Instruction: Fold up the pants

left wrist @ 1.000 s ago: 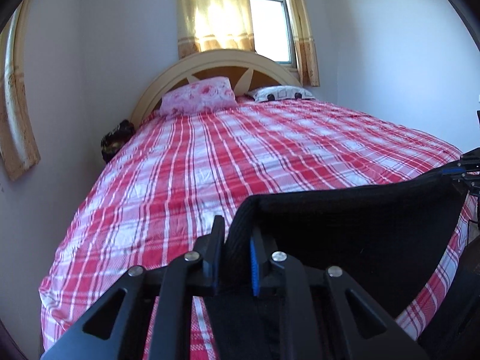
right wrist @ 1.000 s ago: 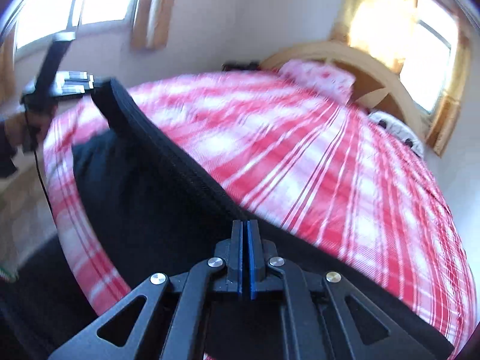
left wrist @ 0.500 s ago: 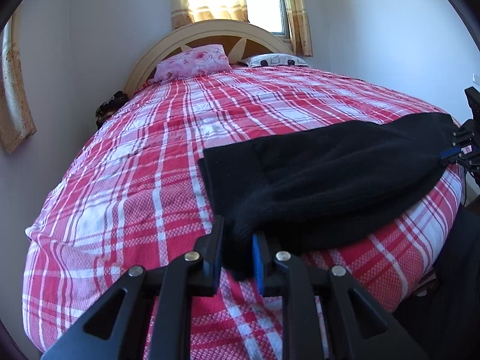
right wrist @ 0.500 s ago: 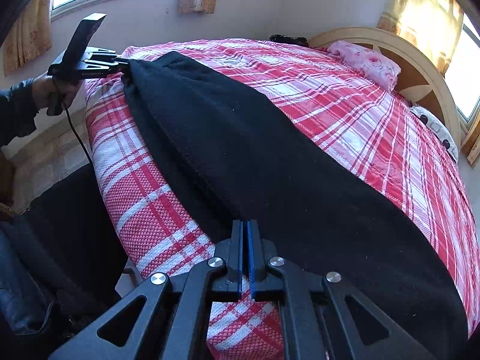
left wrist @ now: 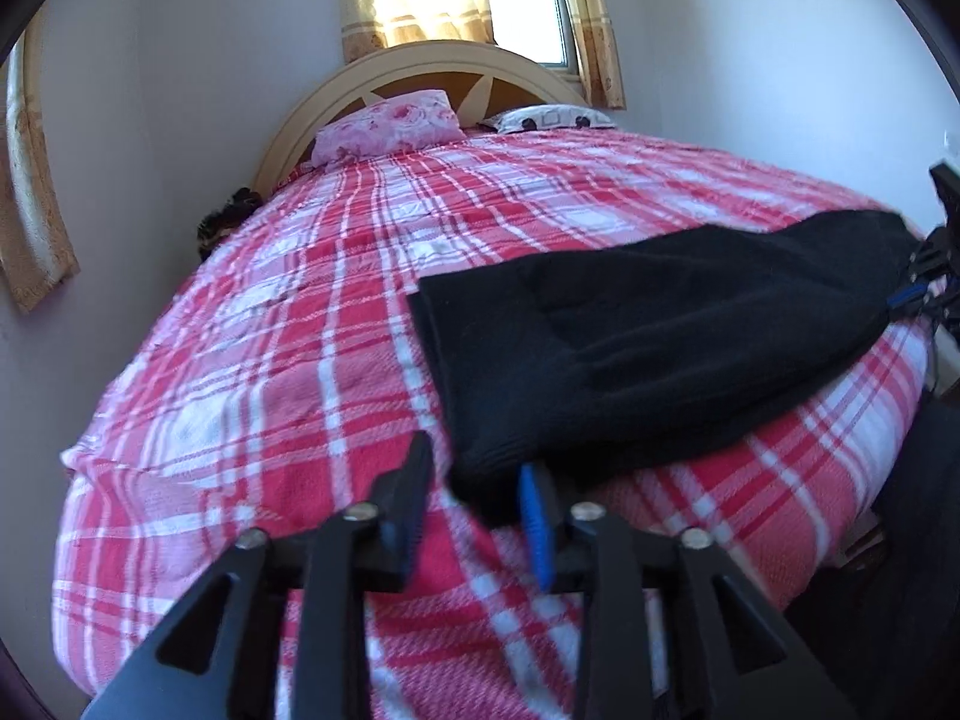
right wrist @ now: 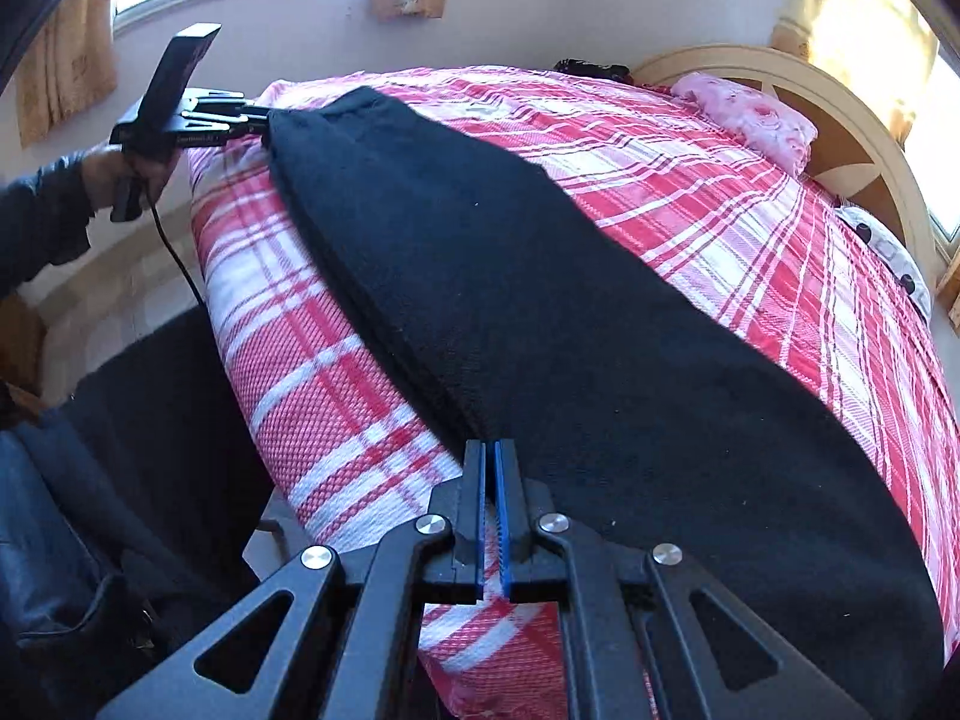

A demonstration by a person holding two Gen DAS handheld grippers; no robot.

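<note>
Black pants (left wrist: 660, 336) laid flat on the plaid bed (left wrist: 288, 360), dead ahead. Left gripper (left wrist: 474, 510) opening, hem edge loose between the jaws. Right gripper (right wrist: 492, 510) pressed together at the other end. Risk: pulling away now drags and bunches the cloth.

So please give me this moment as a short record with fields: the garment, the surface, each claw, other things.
garment: black pants, lying flat along the near edge of the bed
surface: bed with red plaid cover
left claw: jaws opening, pants corner between them, pads apart from it
right claw: shut at the pants edge
pillows: pink pillow and white pillow at the headboard
step: pants laid out, next fold not yet begun
</note>
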